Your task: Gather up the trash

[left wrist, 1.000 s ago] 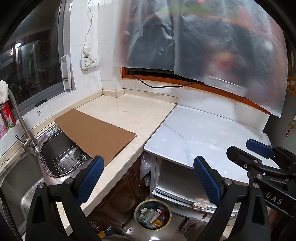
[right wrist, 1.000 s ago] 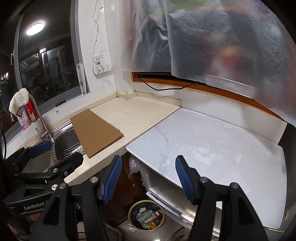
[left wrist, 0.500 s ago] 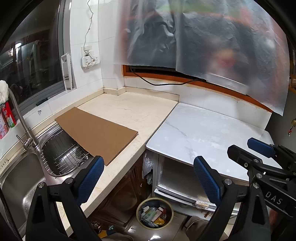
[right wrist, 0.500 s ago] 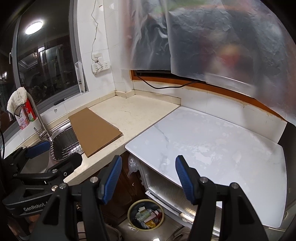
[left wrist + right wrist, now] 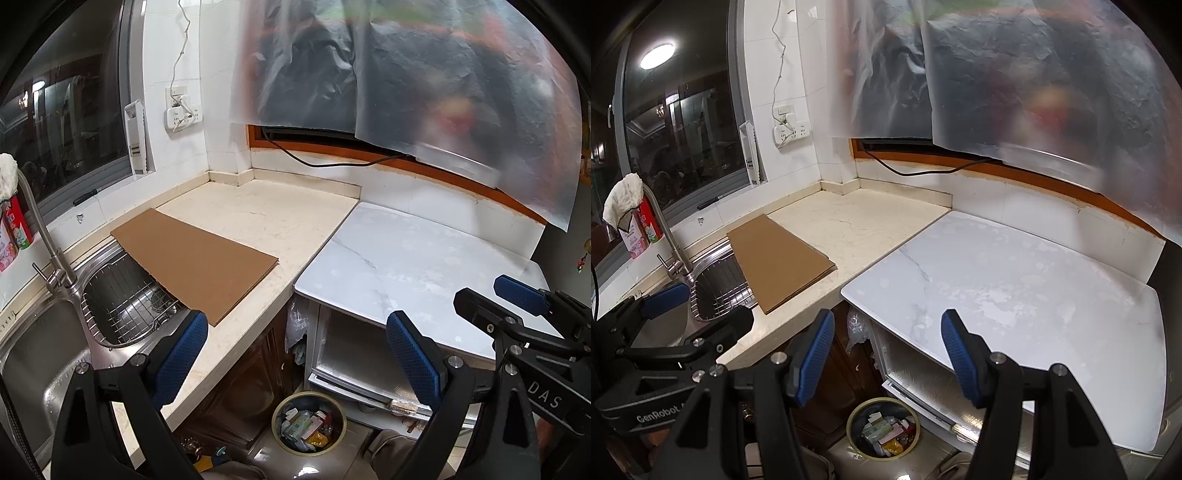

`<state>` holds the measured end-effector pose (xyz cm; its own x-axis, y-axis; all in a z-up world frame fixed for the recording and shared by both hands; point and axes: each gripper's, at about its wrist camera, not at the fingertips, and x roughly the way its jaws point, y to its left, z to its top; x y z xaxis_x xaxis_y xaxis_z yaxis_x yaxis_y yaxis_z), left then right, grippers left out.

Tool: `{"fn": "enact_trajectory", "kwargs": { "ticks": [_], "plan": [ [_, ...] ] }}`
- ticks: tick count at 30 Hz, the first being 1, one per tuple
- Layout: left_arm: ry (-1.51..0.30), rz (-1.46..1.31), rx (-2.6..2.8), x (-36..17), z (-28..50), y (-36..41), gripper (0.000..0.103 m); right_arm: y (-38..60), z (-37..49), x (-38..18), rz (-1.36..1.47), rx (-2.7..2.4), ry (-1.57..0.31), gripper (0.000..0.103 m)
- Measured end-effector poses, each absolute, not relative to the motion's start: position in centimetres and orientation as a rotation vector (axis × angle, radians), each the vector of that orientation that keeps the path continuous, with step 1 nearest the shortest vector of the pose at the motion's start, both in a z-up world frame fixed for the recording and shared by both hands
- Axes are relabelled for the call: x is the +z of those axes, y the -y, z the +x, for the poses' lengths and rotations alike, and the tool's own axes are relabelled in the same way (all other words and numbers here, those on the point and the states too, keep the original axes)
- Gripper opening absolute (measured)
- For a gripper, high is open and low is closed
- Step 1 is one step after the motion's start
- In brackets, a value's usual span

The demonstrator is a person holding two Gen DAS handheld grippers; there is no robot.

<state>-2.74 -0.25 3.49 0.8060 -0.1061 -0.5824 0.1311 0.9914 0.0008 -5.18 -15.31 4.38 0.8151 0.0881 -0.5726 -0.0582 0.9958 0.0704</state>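
Both claws hang spread and empty above the counter (image 5: 280, 221): the left claw (image 5: 295, 354) over the counter's front edge, the right claw (image 5: 886, 350) beside it. The only loose thing on top is a flat cardboard sheet (image 5: 192, 262), half over the sink (image 5: 33, 354). The trash bin (image 5: 309, 422) on the floor already holds wrappers. Judging by this, collection looks nearly finished; next would be pinching the cardboard's thin edge, if it counts as trash.

At lower right of my left wrist view, the right gripper (image 5: 517, 295) reads "DAS"; at lower left of my right wrist view, the left gripper (image 5: 698, 302) reads "GenRobot".
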Motion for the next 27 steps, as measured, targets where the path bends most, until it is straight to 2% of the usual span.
{"fn": "enact_trajectory", "kwargs": {
  "ticks": [27],
  "plan": [
    [-0.625,0.046,-0.123,3.51,-2.70,-0.16,0.096,15.07,-5.01,4.17,0.052,0.073,-0.617,0.061]
  ]
}}
